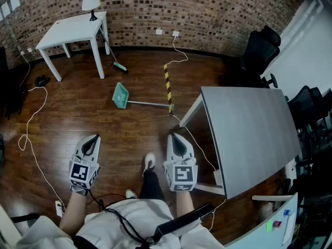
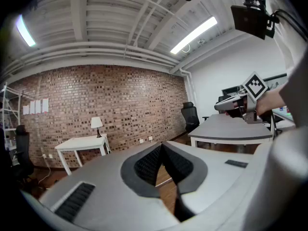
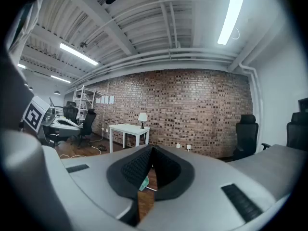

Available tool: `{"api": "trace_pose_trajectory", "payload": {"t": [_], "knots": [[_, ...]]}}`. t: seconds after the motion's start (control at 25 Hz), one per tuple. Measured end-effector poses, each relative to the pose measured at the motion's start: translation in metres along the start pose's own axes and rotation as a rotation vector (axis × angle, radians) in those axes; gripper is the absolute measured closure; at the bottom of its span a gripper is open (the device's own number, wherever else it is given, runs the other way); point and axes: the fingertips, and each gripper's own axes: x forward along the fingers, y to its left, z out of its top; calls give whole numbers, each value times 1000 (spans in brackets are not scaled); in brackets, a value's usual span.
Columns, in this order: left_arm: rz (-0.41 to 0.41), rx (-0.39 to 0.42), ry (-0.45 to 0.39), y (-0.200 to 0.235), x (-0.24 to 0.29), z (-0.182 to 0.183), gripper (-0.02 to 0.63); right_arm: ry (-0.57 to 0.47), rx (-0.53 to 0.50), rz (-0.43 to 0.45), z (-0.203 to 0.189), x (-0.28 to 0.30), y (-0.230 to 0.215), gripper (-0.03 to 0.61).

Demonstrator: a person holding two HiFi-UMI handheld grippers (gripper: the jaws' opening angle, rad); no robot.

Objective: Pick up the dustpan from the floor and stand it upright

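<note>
The teal dustpan [image 1: 121,95] lies flat on the wooden floor, its long metal handle [image 1: 150,104] running right toward the grey table's leg. A sliver of the dustpan [image 3: 144,182] shows below the tips in the right gripper view. Both grippers hang well short of it, near the person's body. My left gripper [image 1: 95,138] is shut with nothing in it, and its pads meet at the tips [image 2: 161,146]. My right gripper [image 1: 176,137] is also shut and empty [image 3: 152,150].
A white table [image 1: 72,32] with a lamp [image 1: 91,3] stands at the brick wall, a broom [image 1: 113,58] leaning on it. A grey table [image 1: 249,134] fills the right. A yellow-black strip [image 1: 167,84] and white cables [image 1: 31,134] lie on the floor. Office chairs [image 1: 259,48] stand at far right.
</note>
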Motion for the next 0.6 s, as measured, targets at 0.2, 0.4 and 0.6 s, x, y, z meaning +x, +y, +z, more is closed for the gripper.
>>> {"api": "trace_pose_trajectory", "payload": {"t": [0.2, 0.4, 0.6], "knots": [[15, 0, 5, 29, 90, -2, 600, -16, 0, 11, -4, 87, -49, 586], [47, -2, 6, 71, 190, 18, 600, -40, 24, 31, 10, 187, -100, 586], [121, 5, 35, 111, 280, 43, 600, -42, 34, 70, 35, 262, -144, 586]]}}
